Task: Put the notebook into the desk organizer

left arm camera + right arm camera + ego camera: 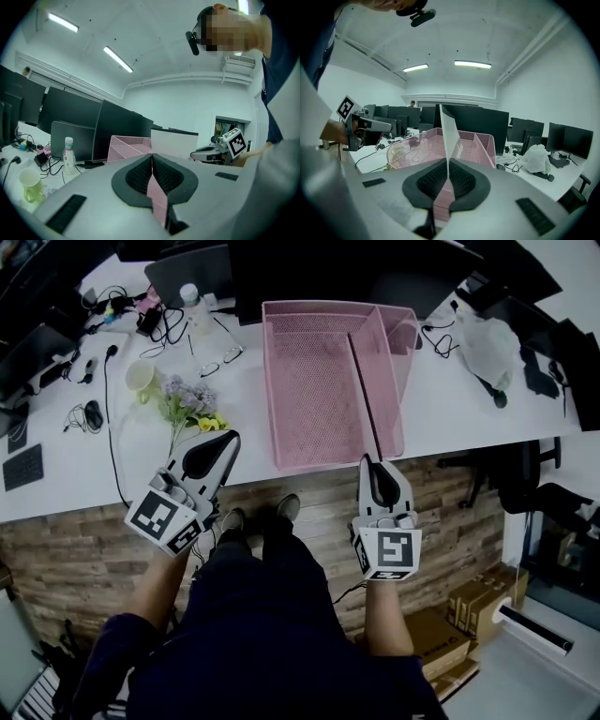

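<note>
Low in the frame, two grippers: left gripper at lower left, fingers closed together on nothing; right gripper at lower centre, fingers clamped on the near edge of one notebook. Thin, pale-faced, dark along its top edge, held upright and edge-on, reaching up-frame over the wide compartment of the one pink mesh desk organizer, close to the divider from its second, narrow compartment. Farther off at upper left on the white surface: one cup, one bottle.
</note>
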Available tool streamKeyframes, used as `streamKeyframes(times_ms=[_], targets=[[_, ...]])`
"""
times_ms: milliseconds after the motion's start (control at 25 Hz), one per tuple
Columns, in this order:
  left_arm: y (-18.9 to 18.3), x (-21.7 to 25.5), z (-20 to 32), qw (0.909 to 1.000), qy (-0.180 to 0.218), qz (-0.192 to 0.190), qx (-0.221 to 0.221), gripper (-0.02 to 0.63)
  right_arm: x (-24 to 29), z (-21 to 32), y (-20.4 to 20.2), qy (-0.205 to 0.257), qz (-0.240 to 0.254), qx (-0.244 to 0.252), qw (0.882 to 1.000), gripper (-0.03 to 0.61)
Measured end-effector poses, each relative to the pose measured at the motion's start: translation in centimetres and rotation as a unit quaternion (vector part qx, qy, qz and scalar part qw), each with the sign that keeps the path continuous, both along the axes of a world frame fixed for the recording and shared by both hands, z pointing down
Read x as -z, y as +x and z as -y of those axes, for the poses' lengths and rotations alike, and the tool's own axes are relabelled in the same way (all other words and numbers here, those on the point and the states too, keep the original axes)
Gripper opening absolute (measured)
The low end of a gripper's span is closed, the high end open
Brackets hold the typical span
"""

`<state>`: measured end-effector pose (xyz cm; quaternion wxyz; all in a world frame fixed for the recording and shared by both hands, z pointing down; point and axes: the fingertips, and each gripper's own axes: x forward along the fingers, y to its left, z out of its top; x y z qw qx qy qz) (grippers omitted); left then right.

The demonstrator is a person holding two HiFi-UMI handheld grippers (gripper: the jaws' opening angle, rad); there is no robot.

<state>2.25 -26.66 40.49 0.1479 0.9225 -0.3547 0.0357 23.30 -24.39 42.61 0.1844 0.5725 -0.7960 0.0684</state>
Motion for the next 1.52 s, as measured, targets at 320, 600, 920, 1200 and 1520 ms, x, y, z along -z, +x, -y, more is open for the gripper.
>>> streamKeyframes(times_ms=[320,600,920,1200,1520], targets=[[-1.3,-0.6,-0.3,1.0000,-0.007,-0.007,0.001,0.028,-1.0,-0.2,-1.7,-0.025,-0.002,0.010,1.000,0.059],[-2.2,-1.4,-0.7,0.9999,-0.015,-0.006,0.001,0.028,-2.4,-0.5,-3.1,-0.055,0.014,0.023,0.998,0.091],[-2.6,-1.7,-1.6,0.9998,-0.018,-0.004,-0.003,0.028,-3.0,-1.6,-4.1,-0.066,0.037,0.028,0.997,0.153],[-3.2,-2.6,-2.7,0.9996,-0.026,-0.006,-0.004,0.028,-3.8,-2.9,-5.4,-0.068,0.011,0.040,0.997,0.269],[-3.6,-3.1,-4.1,0.9995,-0.027,-0.008,-0.010,0.028,-4.0,-4.1,-6.5,-0.052,-0.004,0.037,0.998,0.341]])
